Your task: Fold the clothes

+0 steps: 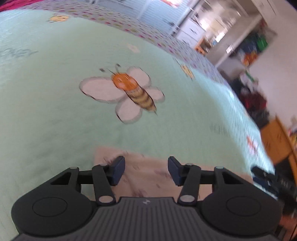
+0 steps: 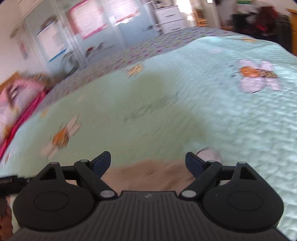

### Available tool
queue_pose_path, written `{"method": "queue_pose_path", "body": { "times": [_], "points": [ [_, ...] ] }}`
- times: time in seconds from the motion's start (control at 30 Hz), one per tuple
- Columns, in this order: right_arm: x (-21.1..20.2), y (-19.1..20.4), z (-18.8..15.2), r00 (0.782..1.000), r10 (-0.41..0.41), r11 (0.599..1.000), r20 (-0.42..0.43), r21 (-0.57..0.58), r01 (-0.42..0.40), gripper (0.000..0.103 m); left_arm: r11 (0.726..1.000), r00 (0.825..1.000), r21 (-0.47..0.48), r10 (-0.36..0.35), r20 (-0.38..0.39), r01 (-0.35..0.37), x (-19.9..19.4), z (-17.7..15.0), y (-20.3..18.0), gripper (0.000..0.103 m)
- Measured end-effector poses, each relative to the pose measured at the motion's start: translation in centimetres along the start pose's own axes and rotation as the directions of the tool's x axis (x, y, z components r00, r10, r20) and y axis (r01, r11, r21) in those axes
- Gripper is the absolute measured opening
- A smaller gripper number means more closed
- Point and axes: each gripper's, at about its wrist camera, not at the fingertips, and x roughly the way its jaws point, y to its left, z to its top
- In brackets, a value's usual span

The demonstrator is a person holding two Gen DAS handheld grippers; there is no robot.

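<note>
Hovering tools (image 1: 146,170) (image 2: 148,164), apparently empty, over peach garment (image 1: 148,178).

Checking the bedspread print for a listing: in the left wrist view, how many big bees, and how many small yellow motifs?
Big bees: 1, the winged bee.
Small yellow motifs: 2, one far, one at right.
Total: 3.

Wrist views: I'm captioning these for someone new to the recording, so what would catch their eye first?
The big embroidered bee in the middle of the mint-green bedspread stands out first. Next comes the peach-coloured cloth lying on the spread just beyond the left gripper, whose fingers are apart. The right gripper is wide open over a tan cloth.
</note>
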Motion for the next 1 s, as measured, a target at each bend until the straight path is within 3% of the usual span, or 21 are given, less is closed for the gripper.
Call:
{"method": "queue_pose_path", "body": {
  "times": [0.1,0.2,0.27,0.4,0.47,0.57,0.63,0.7,0.77,0.9,1.0],
  "points": [
    [-2.3,-0.3,-1.1,0.998,0.054,0.998,0.041,-0.02,-0.053,0.089,1.0,1.0,0.021,-0.012,0.015,0.011,-1.8,-0.8,0.2,0.06],
    [-2.9,0.3,-4.1,0.996,0.076,0.991,-0.045,-0.108,-0.081,0.089,0.997,0.999,0.066,-0.043,0.012,0.042,-4.2,-2.8,0.0,0.06],
    [-4.6,0.3,-6.6,0.999,0.021,0.984,-0.036,-0.178,-0.027,0.089,0.993,0.998,0.111,-0.044,0.038,0.04,-6.1,-4.9,-0.2,0.06],
    [-9.8,1.3,-10.4,0.982,-0.126,0.935,0.139,-0.314,0.165,0.089,0.972,0.997,0.231,-0.051,0.056,0.037,-10.0,-10.4,-1.2,0.063],
    [-10.9,2.8,-11.3,0.983,-0.079,0.924,0.164,-0.358,0.134,0.089,0.953,0.999,0.303,-0.023,0.028,0.013,-10.1,-12.8,-1.7,0.064],
    [-10.1,6.9,-13.0,0.987,-0.054,0.825,0.149,-0.551,0.128,0.089,0.919,0.999,0.393,0.036,0.025,-0.044,-10.5,-15.7,-1.9,0.064],
    [-8.2,8.2,-14.4,0.993,-0.102,0.764,0.064,-0.634,0.12,0.089,0.905,0.997,0.42,0.053,0.051,-0.069,-11.6,-16.2,-1.8,0.064],
    [-7.5,7.7,-15.5,0.986,-0.168,0.769,0.005,-0.626,0.134,0.089,0.899,0.995,0.43,0.06,0.078,-0.088,-13.1,-16.3,-1.7,0.064],
    [-9.6,7.5,-16.0,0.985,-0.165,0.787,0.049,-0.596,0.161,0.089,0.895,0.994,0.438,0.041,0.103,-0.083,-14.7,-16.5,-1.6,0.064],
    [-12.4,9.5,-15.8,0.987,-0.075,0.796,0.141,-0.588,0.144,0.091,0.875,0.996,0.481,0.017,0.083,-0.055,-14.6,-17.3,-2.3,0.067],
    [-10.3,11.8,-15.7,0.996,0.014,0.812,0.093,-0.582,0.043,0.093,0.887,0.998,0.457,0.057,0.036,-0.067,-13.1,-18.1,-2.0,0.067]
  ]
}}
